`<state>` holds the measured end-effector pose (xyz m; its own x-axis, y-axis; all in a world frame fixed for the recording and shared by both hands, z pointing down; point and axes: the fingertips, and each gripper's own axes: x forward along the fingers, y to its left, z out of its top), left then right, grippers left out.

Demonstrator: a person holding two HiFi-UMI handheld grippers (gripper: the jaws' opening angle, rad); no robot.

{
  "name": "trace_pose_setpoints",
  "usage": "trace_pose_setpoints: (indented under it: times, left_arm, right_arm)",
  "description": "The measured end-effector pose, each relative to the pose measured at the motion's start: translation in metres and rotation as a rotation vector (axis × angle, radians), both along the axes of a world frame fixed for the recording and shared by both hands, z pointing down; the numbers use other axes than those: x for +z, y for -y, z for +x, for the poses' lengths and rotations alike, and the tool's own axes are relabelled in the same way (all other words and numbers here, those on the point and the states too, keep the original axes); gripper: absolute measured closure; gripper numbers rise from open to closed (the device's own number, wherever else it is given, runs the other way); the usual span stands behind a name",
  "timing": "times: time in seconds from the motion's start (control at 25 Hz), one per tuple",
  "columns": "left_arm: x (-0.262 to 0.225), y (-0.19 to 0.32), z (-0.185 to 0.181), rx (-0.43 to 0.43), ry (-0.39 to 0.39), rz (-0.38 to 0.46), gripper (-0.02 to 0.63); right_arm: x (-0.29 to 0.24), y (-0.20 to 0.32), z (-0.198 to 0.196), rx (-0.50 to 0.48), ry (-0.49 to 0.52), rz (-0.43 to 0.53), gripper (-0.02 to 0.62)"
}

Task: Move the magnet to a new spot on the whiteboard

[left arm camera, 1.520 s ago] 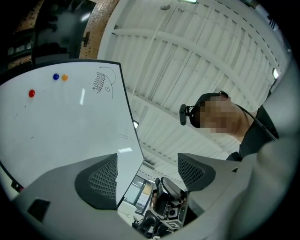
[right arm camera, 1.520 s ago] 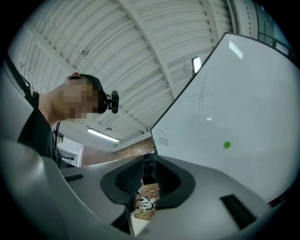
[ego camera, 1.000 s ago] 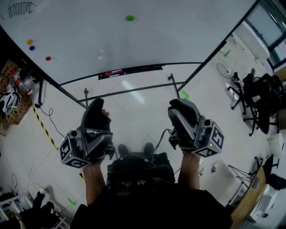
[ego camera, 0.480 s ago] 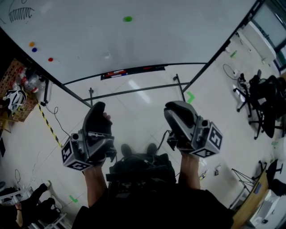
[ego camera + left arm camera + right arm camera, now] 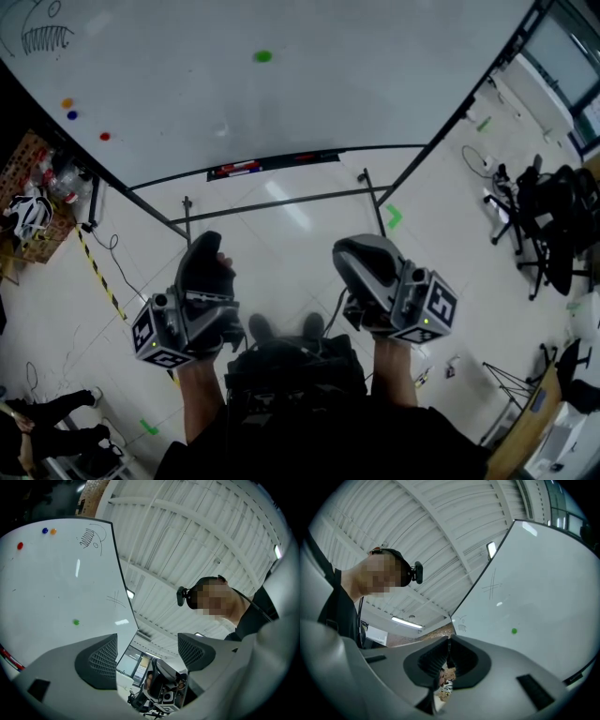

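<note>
A small green magnet (image 5: pixel 263 56) sticks to the whiteboard (image 5: pixel 375 66), alone near its middle. It also shows in the left gripper view (image 5: pixel 76 621) and the right gripper view (image 5: pixel 514 631). Red (image 5: pixel 104 136), blue (image 5: pixel 72 115) and orange (image 5: pixel 67 103) magnets sit at the board's left end. Both grippers are held low, close to my body and far from the board. My left gripper (image 5: pixel 202 246) is open and empty, its jaws wide apart (image 5: pixel 146 653). My right gripper (image 5: pixel 352 251) is closing, its jaws nearly together (image 5: pixel 447 660) with nothing between them.
A marker tray (image 5: pixel 272 164) runs along the board's bottom edge, above the stand's metal bars (image 5: pixel 281 199). Office chairs (image 5: pixel 553 216) stand at the right. A box of clutter (image 5: pixel 33 202) and yellow-black floor tape (image 5: pixel 98 272) lie at the left. A person (image 5: pixel 47 422) is at the lower left.
Both grippers have sunk a little lower in the head view, and the right one has drifted left. The whiteboard has shifted down in the view.
</note>
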<state>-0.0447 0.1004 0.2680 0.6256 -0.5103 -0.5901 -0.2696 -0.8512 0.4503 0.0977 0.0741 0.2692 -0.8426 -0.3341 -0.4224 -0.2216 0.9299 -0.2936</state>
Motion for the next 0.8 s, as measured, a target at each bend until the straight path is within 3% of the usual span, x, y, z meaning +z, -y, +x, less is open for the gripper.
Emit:
trace_pose_setpoints:
  times: [0.12, 0.32, 0.8]
  left_arm:
    - [-0.0003, -0.0032, 0.0038, 0.006, 0.003, 0.004, 0.207]
    - [-0.0006, -0.0061, 0.0069, 0.009, 0.010, 0.008, 0.207]
    - [0.0008, -0.0094, 0.0094, -0.001, 0.019, 0.009, 0.207]
  right_arm:
    - [0.0029, -0.0057, 0.0028, -0.024, 0.001, -0.037, 0.565]
    - [-0.0025, -0.0048, 0.0032, 0.002, 0.009, 0.022, 0.571]
    - [0.0001, -0.0081, 0.0018, -0.015, 0.004, 0.027, 0.575]
